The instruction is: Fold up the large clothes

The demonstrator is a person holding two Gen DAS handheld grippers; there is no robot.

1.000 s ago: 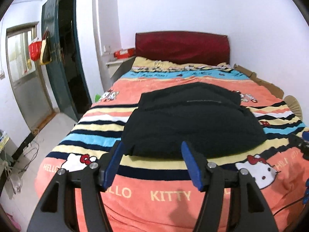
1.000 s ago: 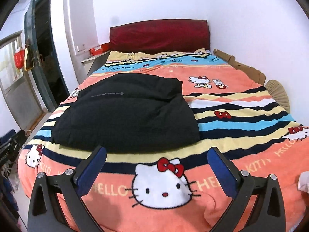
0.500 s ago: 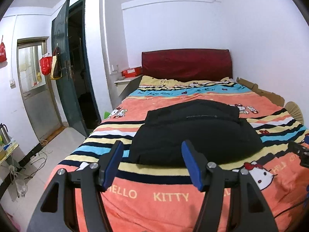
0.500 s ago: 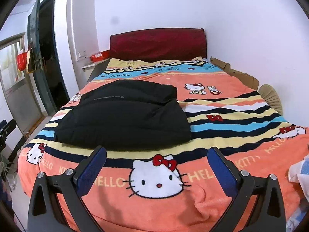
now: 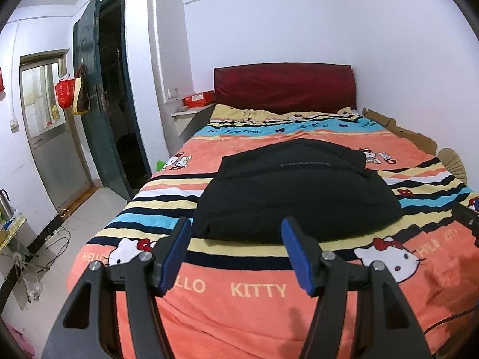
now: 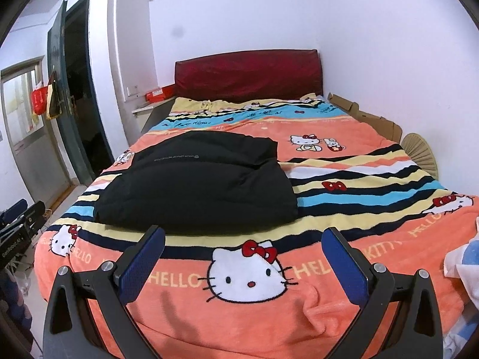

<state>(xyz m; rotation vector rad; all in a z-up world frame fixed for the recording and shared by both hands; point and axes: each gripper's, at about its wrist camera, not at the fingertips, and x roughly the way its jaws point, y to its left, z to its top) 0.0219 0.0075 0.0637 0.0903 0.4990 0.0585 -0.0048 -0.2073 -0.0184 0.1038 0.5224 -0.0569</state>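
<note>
While both tools hang off the foot of the bed, nothing is gripped. The left gripper (image 5: 236,249) has its blue pads spread well apart with only blanket showing between them; the right gripper (image 6: 244,257) is spread wider, also empty. The black puffy jacket (image 5: 295,191) sits folded into a thick rectangular bundle on the striped cartoon-cat blanket (image 6: 248,296), toward the door side of the bed and just short of the near edge, well clear of both sets of pads.

Judgement: the fold looks done or near done — so the risks are mostly about undoing it.

- Spring-back: padded fabric is bulky and slippery; the top layer may slide or puff open on its own, no weight holds it down.
- Re-grip: if either tool goes back in for another fold, open pads could catch only the upper layer and peel it off the bundle instead of lifting the whole stack.
- Snag: the fleecy blanket could get pinched along with the jacket and drag everything toward the edge.
- Crowding: the other tool's tip (image 5: 465,220) shows at the right edge of the left view — both tools aiming at one corner could collide.
- White and blue cloth (image 6: 462,261) at the right edge lies near the right gripper's side; whether it is the next garment I cannot tell.
</note>
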